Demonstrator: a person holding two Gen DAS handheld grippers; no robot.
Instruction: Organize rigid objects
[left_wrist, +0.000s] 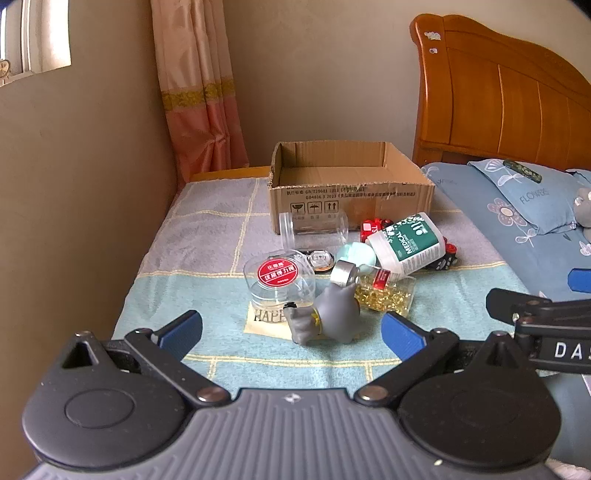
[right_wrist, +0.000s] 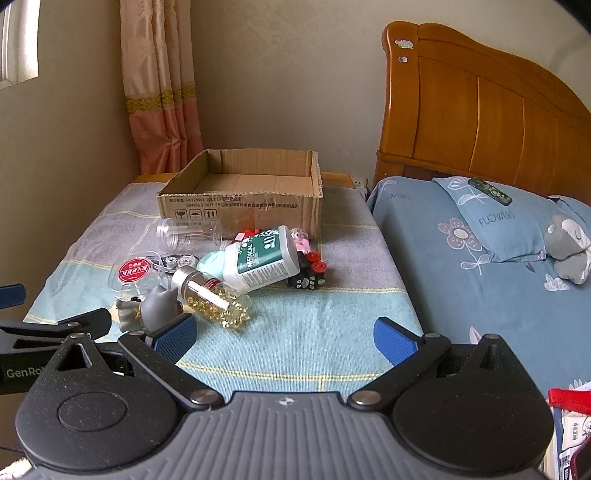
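An open, empty cardboard box (left_wrist: 343, 192) (right_wrist: 243, 199) stands at the back of a cloth-covered table. In front of it lies a pile: a grey toy figure (left_wrist: 325, 314) (right_wrist: 155, 302), a bottle of yellow capsules (left_wrist: 380, 288) (right_wrist: 214, 295), a white and green MEDICAL bottle (left_wrist: 406, 243) (right_wrist: 262, 258), a clear jar with a red label (left_wrist: 277, 280) (right_wrist: 135, 275), a clear empty jar on its side (left_wrist: 314, 225) (right_wrist: 188, 232) and a black and red toy (right_wrist: 310, 273). My left gripper (left_wrist: 291, 332) is open, just before the grey figure. My right gripper (right_wrist: 284, 336) is open over bare cloth.
A wall runs along the table's left side, a pink curtain (left_wrist: 199, 96) hangs behind. A bed with a blue sheet (right_wrist: 480, 266), a pillow, a plush toy (right_wrist: 569, 243) and a wooden headboard (right_wrist: 480, 107) is on the right. The right gripper shows at the left wrist view's right edge (left_wrist: 546, 321).
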